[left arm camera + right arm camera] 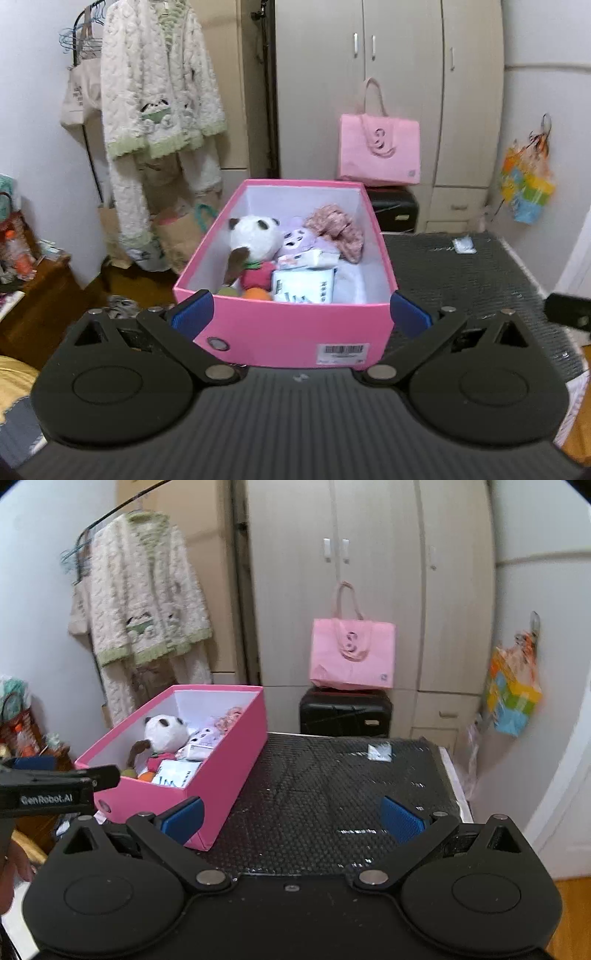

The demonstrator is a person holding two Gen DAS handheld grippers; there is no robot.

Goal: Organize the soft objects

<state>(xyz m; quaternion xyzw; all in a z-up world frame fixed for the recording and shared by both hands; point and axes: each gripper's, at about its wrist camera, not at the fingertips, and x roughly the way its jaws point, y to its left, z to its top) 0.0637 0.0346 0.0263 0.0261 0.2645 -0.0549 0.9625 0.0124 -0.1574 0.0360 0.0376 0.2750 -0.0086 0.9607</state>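
A pink box stands on the dark mat. In it lie a panda plush, a purple plush, a pink patterned cloth, tissue packs and small fruit-like toys. My left gripper is open, with its blue pads on either side of the box's near end. My right gripper is open and empty over the mat, just right of the box. The left gripper's body shows at the left of the right wrist view.
A small white packet lies at the mat's far right. Behind stand a black suitcase with a pink tote bag, a wardrobe, hanging pyjamas and a colourful bag on the wall. Cluttered furniture sits left.
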